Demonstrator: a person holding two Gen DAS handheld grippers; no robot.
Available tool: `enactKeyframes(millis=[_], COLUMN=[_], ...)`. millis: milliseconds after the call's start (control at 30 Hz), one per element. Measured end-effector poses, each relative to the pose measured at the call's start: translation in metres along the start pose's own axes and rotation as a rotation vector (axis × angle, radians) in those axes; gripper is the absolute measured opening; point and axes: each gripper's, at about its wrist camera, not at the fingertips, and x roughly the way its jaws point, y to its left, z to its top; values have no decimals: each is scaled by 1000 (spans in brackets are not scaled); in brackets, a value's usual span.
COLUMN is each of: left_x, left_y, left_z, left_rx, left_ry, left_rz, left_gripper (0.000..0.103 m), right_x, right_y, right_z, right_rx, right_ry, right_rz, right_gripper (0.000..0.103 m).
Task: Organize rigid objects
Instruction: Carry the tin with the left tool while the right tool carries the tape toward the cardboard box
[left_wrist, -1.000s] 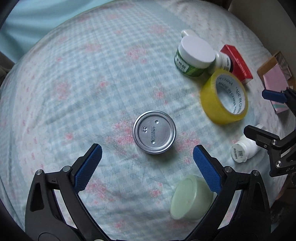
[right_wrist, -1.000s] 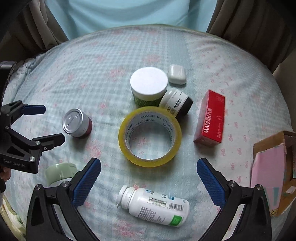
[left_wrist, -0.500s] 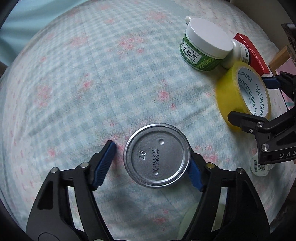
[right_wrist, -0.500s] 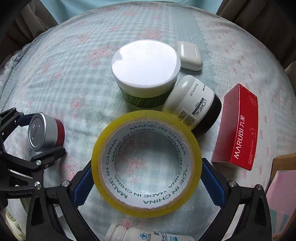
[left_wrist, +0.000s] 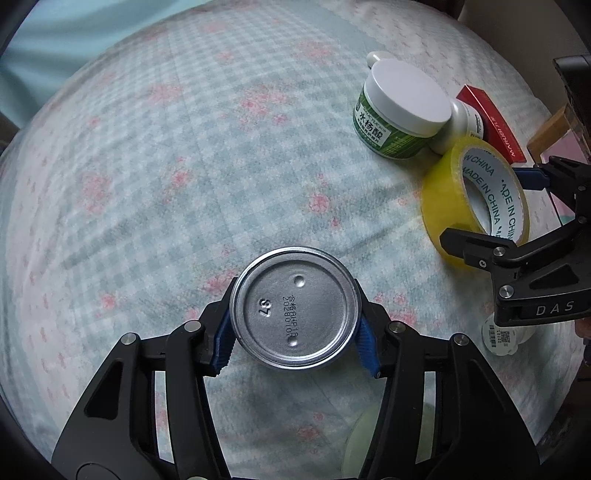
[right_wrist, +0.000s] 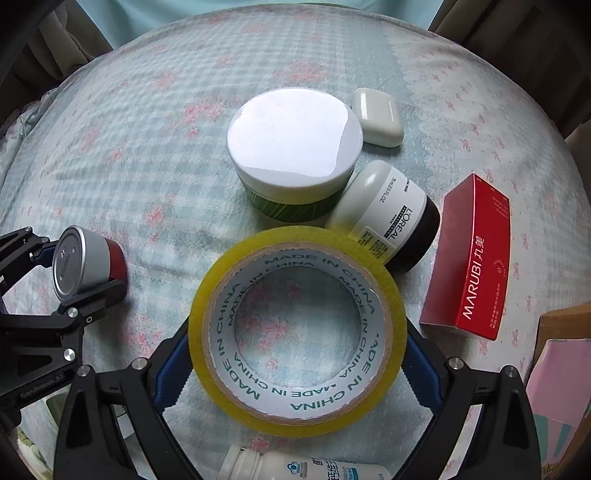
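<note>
Nearest the left gripper (left_wrist: 295, 334), the small silver-topped tin (left_wrist: 293, 308) that lay clear of wide jaws a second ago now sits between the blue pads, which are closing and look to be touching its sides. The right gripper (right_wrist: 295, 365) has dropped around the yellow tape roll (right_wrist: 297, 332); its jaws stand wide, the pads at the roll's outer wall, though I cannot tell if they press. Both pickups seem about to begin. Beyond, on the checked bedspread (right_wrist: 155, 122), wait the green jar (right_wrist: 293, 155), the white-and-black jar (right_wrist: 391, 214), and the red box (right_wrist: 472, 258).
</note>
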Motion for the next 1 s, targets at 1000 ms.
enactKeyframes(millis=[1000], left_x=[-293], left_y=[-78], left_z=[-41], left_rx=[-81], left_ry=[-277], left_rz=[-15], left_gripper=[50], right_x=[-306], right_y=[-41], right_z=[-89], right_rx=[175], right_ry=[-170], right_rz=[74], right_gripper=[96])
